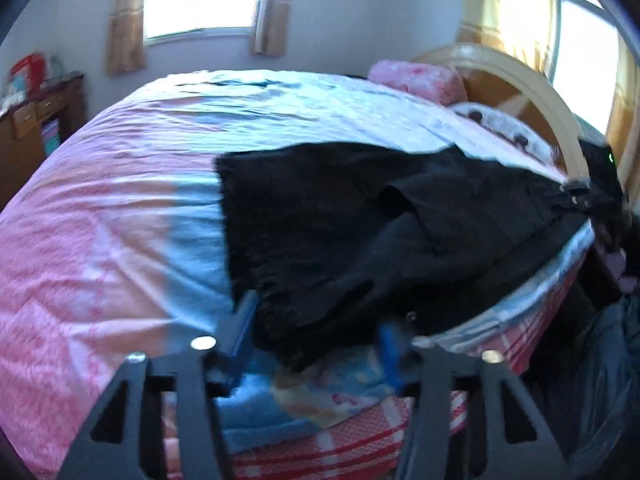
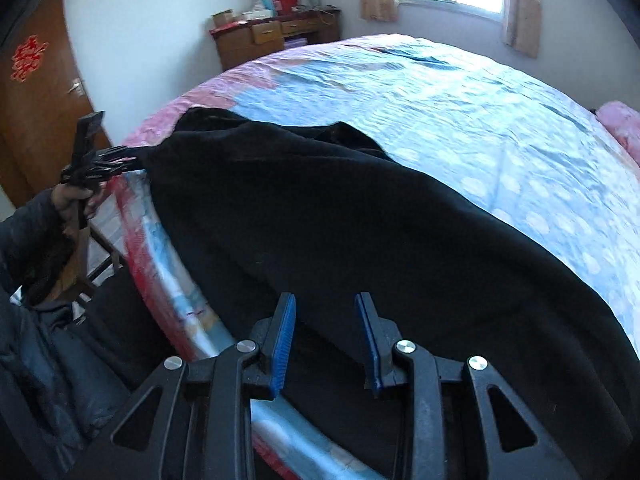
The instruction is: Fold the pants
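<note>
Black pants (image 1: 360, 232) lie spread along the near edge of the bed (image 1: 120, 200), which has a pink and blue sheet. My left gripper (image 1: 316, 332) is open, its blue pads on either side of the pants' near corner at the bed edge. In the right wrist view the pants (image 2: 340, 220) stretch across the bed (image 2: 480, 120). My right gripper (image 2: 326, 320) is open just above the cloth at its near end. The left gripper (image 2: 116, 162) shows far left at the other end of the pants. The right gripper (image 1: 576, 196) shows at the far right end.
A pink pillow (image 1: 416, 76) and a curved wooden headboard (image 1: 540, 96) stand at the bed's right end. A wooden dresser (image 2: 276, 36) with boxes stands by the wall. A wooden door (image 2: 36, 92) is at left. The person's dark jacket (image 2: 36, 320) hangs beside the bed.
</note>
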`<state>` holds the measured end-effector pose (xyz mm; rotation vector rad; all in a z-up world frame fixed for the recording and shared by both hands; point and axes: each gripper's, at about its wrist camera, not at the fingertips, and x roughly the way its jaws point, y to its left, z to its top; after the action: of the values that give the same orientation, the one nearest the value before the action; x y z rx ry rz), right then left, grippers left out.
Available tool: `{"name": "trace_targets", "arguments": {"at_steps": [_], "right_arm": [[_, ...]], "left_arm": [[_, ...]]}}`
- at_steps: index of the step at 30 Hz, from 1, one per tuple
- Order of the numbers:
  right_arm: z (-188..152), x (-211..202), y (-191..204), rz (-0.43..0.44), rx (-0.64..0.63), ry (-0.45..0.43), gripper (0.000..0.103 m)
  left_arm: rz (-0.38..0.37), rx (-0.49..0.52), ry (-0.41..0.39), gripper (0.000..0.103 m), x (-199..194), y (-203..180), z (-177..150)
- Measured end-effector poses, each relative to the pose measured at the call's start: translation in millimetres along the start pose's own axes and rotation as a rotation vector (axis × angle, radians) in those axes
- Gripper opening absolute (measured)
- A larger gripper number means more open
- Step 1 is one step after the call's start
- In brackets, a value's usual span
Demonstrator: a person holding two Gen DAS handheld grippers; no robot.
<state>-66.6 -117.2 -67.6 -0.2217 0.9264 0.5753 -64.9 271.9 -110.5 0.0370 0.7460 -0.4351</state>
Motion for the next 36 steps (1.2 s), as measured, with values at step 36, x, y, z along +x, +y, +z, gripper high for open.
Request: {"name": "trace_targets", "arguments": {"at_steps": [36], "right_arm": [[-15, 21, 74, -0.017, -0.408, 0.193, 0.002]], "left_arm": [[0.038, 0.264, -0.026, 0.037, -8, 1, 6]]}}
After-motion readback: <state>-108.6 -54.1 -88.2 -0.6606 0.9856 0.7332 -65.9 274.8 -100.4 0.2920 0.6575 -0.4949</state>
